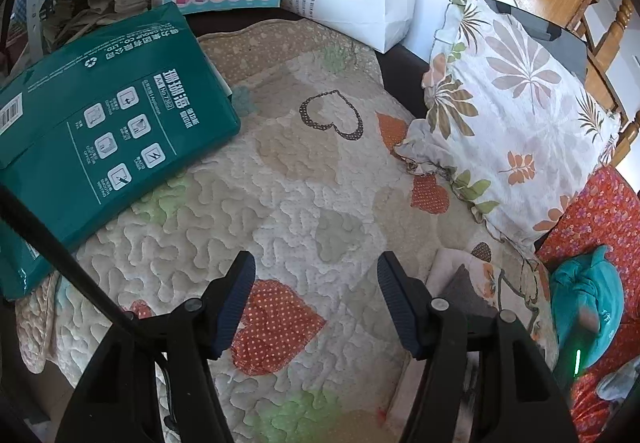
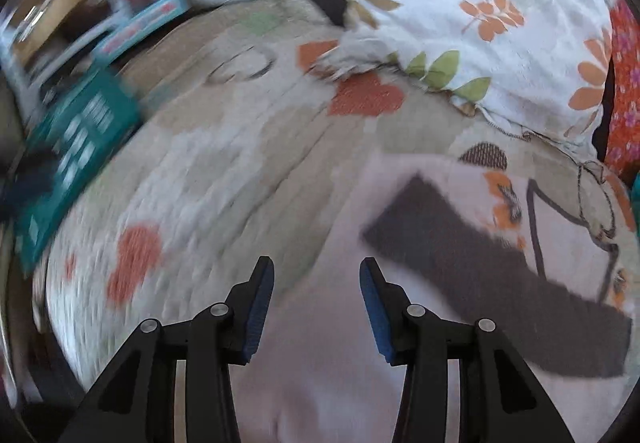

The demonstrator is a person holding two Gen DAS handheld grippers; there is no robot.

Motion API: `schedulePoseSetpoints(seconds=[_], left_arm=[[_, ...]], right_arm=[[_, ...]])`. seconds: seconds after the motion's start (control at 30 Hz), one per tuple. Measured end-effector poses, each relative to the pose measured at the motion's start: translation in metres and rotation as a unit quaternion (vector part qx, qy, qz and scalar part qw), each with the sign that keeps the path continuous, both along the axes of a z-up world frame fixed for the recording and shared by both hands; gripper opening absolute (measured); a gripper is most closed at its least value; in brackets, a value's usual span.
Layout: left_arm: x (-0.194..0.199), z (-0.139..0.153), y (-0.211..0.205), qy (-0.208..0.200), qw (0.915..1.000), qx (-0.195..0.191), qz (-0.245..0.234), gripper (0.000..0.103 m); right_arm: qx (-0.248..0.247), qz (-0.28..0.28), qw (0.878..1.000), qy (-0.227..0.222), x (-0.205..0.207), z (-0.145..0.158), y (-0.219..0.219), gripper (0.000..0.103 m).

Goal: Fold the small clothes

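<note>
Pale pink garment (image 2: 332, 375) with a dark grey band and orange print lies flat on the heart-patterned quilt (image 1: 304, 203), directly under the right tongs (image 2: 317, 275), band running away to the right. Right tongs are released, nothing between them. Left tongs (image 1: 316, 267) are also released, over bare quilt, with the garment off to their right, so the right hand is nearer.

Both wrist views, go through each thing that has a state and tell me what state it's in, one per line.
Left gripper: open, nothing between the pads.
Right gripper: open, empty, over the garment.
Pale garment: lying flat on the quilt, not held.
Quilt: spread out.
Green paper pack: closed, lying on the quilt's edge.
Leaf-print pillow: propped at the quilt's far side.
</note>
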State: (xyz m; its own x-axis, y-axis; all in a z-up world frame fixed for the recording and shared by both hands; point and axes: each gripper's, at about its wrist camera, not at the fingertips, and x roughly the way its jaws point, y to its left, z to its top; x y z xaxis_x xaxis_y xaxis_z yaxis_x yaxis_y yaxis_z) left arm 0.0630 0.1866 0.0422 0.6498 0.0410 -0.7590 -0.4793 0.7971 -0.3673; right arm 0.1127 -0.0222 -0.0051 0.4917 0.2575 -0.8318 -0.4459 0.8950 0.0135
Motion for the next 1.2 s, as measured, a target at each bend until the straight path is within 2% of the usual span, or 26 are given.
schedulePoseSetpoints(seconds=[0.13,0.27,0.53,0.77,0.87,0.93,1.1,1.13,1.2], left_arm=[[-0.001,0.004,-0.014,-0.003,0.9994,0.035,-0.005,0.062],[-0.002,0.007,-0.031,-0.012,0.9977,0.062,-0.026,0.062],[-0.003,0.007,-0.037,-0.012,0.996,0.086,-0.023,0.068],[-0.005,0.004,-0.029,-0.01,0.9974,0.071,-0.012,0.07],[-0.006,0.004,-0.024,-0.009,0.9977,0.068,-0.005,0.07],[-0.007,0.005,-0.02,-0.01,0.9977,0.067,0.0,0.07],[-0.009,0.005,-0.006,-0.011,0.9982,0.055,0.02,0.07],[-0.01,0.005,-0.004,-0.011,0.9983,0.053,0.024,0.07],[-0.01,0.004,-0.001,-0.011,0.9984,0.047,0.028,0.07]], right_arm=[[-0.049,0.041,0.998,-0.023,-0.047,-0.007,0.001,0.051],[-0.067,0.045,0.996,-0.034,-0.072,-0.016,-0.004,0.051],[-0.044,0.005,0.999,-0.012,-0.071,-0.02,-0.022,0.054],[-0.054,0.016,0.998,-0.023,-0.082,-0.03,-0.012,0.054],[-0.077,0.037,0.996,-0.04,-0.091,-0.04,0.003,0.054],[-0.109,0.052,0.991,-0.055,-0.095,-0.049,0.016,0.054],[-0.193,0.056,0.973,-0.115,-0.092,-0.06,0.048,0.054],[-0.207,0.048,0.97,-0.116,-0.087,-0.062,0.054,0.054],[-0.204,0.034,0.973,-0.105,-0.076,-0.063,0.059,0.036]])
